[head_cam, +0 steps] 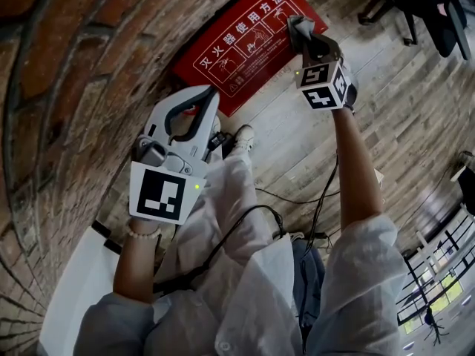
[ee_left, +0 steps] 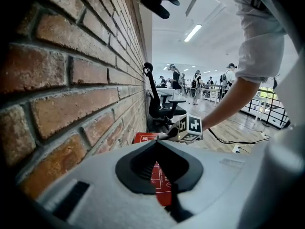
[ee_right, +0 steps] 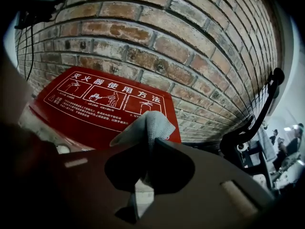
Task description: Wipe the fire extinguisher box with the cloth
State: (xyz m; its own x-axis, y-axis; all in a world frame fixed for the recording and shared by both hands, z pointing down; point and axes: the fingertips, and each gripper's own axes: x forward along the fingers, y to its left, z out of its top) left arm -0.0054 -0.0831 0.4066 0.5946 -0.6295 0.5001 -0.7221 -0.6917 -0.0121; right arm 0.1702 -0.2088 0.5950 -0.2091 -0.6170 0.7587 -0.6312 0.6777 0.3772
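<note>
The red fire extinguisher box (head_cam: 245, 43) with white printed panels stands on the floor against the brick wall. My right gripper (head_cam: 303, 35) is shut on a grey cloth (head_cam: 299, 25) over the box's far end. In the right gripper view the cloth (ee_right: 147, 127) bunches out of the right gripper (ee_right: 153, 141) in front of the box's (ee_right: 95, 104) lower right corner. My left gripper (head_cam: 213, 91), white, hangs shut and holds nothing short of the box's near end. In the left gripper view the left gripper (ee_left: 156, 142) points along the wall toward the box (ee_left: 144, 138).
A brick wall (head_cam: 67, 87) runs along the left. Black office chairs (ee_left: 162, 106) stand beyond the box, and one (head_cam: 438, 13) is at the top right. Cables (head_cam: 312, 213) trail over the wood floor (head_cam: 401, 110). A white object (head_cam: 70, 288) lies by the wall. People stand far off.
</note>
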